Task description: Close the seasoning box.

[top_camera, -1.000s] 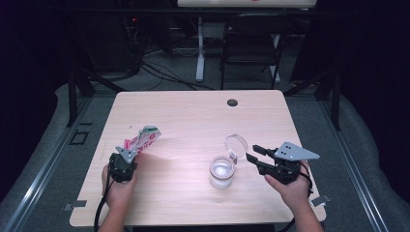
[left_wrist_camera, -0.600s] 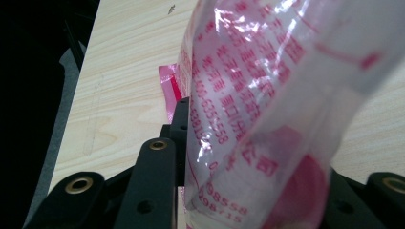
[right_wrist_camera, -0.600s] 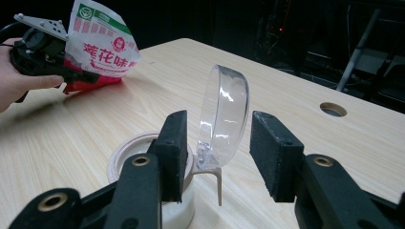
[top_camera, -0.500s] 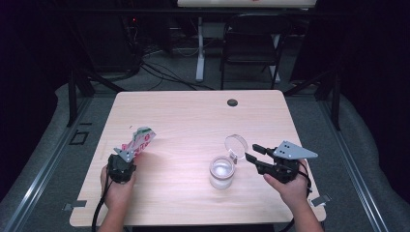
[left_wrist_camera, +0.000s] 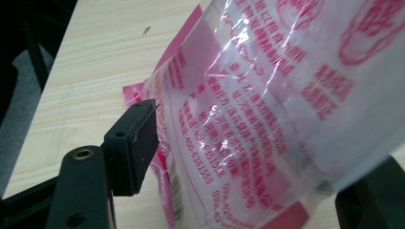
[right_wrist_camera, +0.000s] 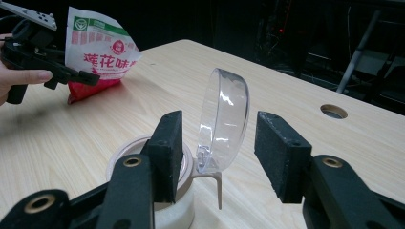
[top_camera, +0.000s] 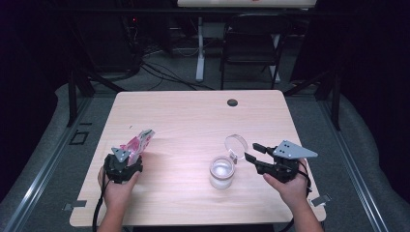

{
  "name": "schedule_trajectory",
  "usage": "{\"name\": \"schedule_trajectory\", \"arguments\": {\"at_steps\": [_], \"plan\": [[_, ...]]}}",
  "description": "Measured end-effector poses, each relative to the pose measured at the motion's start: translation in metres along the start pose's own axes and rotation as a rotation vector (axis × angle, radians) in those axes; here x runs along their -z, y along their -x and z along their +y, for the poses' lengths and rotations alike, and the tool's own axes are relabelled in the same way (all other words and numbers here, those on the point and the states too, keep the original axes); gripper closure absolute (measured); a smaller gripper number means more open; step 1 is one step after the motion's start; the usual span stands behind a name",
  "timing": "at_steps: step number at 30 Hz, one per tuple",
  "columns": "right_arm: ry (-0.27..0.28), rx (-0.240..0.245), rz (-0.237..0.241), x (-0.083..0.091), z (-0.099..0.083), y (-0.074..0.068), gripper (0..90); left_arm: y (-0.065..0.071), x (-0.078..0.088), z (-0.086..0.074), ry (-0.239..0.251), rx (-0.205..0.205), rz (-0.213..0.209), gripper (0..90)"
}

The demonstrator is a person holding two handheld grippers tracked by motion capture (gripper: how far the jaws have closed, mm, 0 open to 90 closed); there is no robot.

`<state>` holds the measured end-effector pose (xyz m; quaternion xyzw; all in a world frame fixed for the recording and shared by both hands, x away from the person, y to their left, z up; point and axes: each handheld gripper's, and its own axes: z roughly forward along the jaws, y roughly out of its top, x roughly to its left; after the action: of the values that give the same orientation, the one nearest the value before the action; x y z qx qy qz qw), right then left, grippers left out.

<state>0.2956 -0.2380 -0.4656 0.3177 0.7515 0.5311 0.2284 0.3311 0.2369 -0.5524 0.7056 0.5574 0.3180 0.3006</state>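
A pink-and-white printed plastic bag (top_camera: pixel 138 143) stands on the table at the left. It rises between the jaws of my left gripper (top_camera: pixel 126 157), which have just been opening. In the left gripper view the bag (left_wrist_camera: pixel 267 109) brushes the left pad (left_wrist_camera: pixel 136 143) but is not squeezed. At the right stands a small clear jar (top_camera: pixel 222 171) with its hinged clear lid (top_camera: pixel 236 144) flipped upright. My right gripper (top_camera: pixel 252 151) has just been opening too. Its pads (right_wrist_camera: pixel 167 148) stand either side of the lid (right_wrist_camera: pixel 224 114), with a gap on both sides.
The light wooden table (top_camera: pixel 193 121) has a round cable hole (top_camera: pixel 232 102) near its far edge. A black chair (top_camera: pixel 249 43) and cables sit on the dark floor beyond. The person's hands come in at the near edge.
The left gripper's jaws have spread apart around the bag, which now sits a little further left and more upright. The right jaws have widened slightly around the lid. The right hand has stayed put.
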Motion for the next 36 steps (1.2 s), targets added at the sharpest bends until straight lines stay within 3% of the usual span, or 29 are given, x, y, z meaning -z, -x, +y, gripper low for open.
{"name": "schedule_trajectory", "arguments": {"at_steps": [10,18,21,27,36], "plan": [[-0.001,-0.001,-0.01,0.001,0.0,0.002,52.0,0.003,0.011,0.003,0.04,0.025,-0.073,29.3],[-0.003,-0.011,-0.03,0.002,0.001,0.003,53.4,0.012,0.021,0.006,0.062,0.009,-0.133,28.4],[-0.006,-0.019,-0.037,0.002,0.001,0.005,55.0,0.022,0.024,0.007,0.065,-0.013,-0.172,28.5],[-0.005,-0.035,-0.053,0.0,0.001,0.009,59.5,0.044,0.03,0.005,0.062,-0.106,-0.191,27.9],[-0.03,-0.029,-0.05,-0.009,0.002,0.012,67.9,0.061,0.032,-0.001,0.043,-0.14,-0.219,28.2]]}}
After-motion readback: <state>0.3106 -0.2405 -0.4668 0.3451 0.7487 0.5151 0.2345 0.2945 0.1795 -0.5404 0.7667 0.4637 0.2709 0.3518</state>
